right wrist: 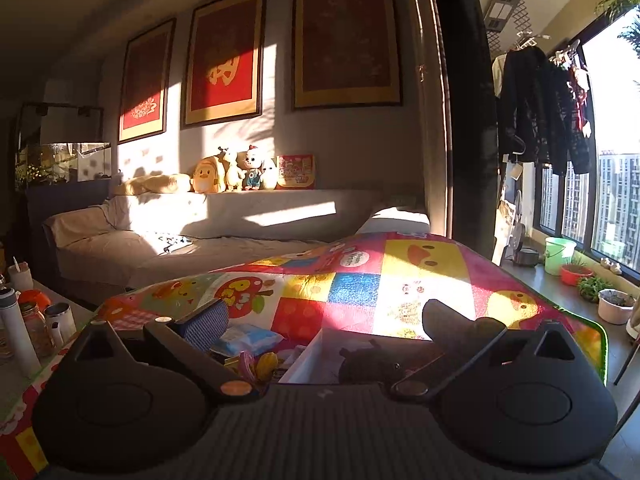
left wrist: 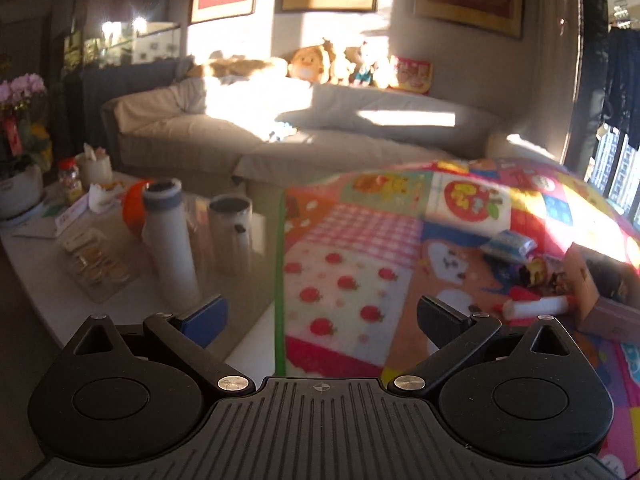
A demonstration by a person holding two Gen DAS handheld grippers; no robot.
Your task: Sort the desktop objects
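Note:
A patchwork play mat [left wrist: 360,264] covers the table. In the left wrist view a blue packet [left wrist: 508,244], dark snack wrappers [left wrist: 540,272] and a white tube with red ends [left wrist: 536,306] lie at the right, beside a cardboard box [left wrist: 608,300]. My left gripper [left wrist: 320,316] hangs open over the mat's left part with nothing between its fingers. In the right wrist view my right gripper [right wrist: 324,320] is open wide above the blue packet [right wrist: 248,338], bright wrappers [right wrist: 260,364] and the white-walled box [right wrist: 308,360], which holds a dark object [right wrist: 372,360]. Nothing is gripped.
Left of the mat, a low table holds a white bottle [left wrist: 168,236], a steel cup [left wrist: 232,232], a tray of biscuits [left wrist: 96,264] and a jar [left wrist: 70,180]. A sofa [left wrist: 280,140] stands behind. Plant pots [right wrist: 612,304] line the window sill at the right.

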